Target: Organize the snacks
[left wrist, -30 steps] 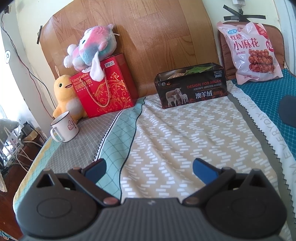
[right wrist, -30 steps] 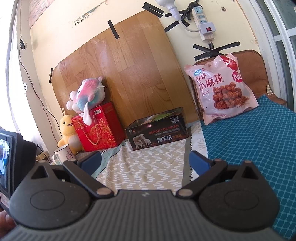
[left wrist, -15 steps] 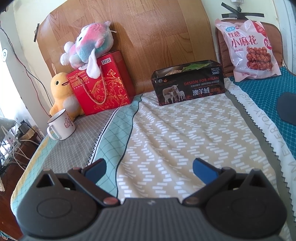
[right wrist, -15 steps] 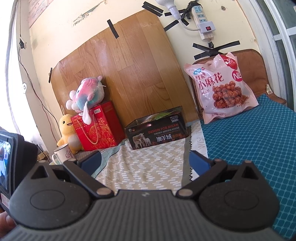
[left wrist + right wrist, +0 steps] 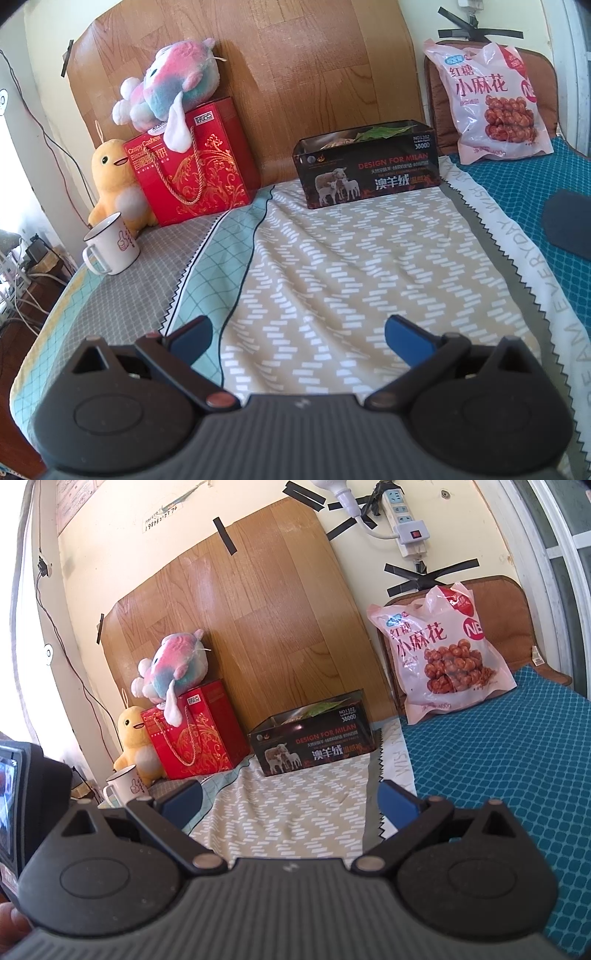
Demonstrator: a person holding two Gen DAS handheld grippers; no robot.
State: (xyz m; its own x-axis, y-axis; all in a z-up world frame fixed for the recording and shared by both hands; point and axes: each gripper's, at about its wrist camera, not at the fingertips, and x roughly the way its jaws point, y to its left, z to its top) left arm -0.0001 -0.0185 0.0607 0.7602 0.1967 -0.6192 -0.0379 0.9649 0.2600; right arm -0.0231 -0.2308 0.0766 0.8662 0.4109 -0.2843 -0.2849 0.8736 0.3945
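Bright daylight frm left; fisheye-bent edges, sharp.

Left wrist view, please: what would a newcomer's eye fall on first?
Probably the pink snack bag propped upright at the far right, and the red gift bag at far left with a pastel plush toy on top. Between them, an open black box stands on the patterned bedspread.

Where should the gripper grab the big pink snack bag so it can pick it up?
Probably near the top of the pink snack bag, coming from the front. It stands leaning back against the brown cushion, and its upper edge looks flat and crinkled, thin enough to pinch, while the middle bulges with snacks.
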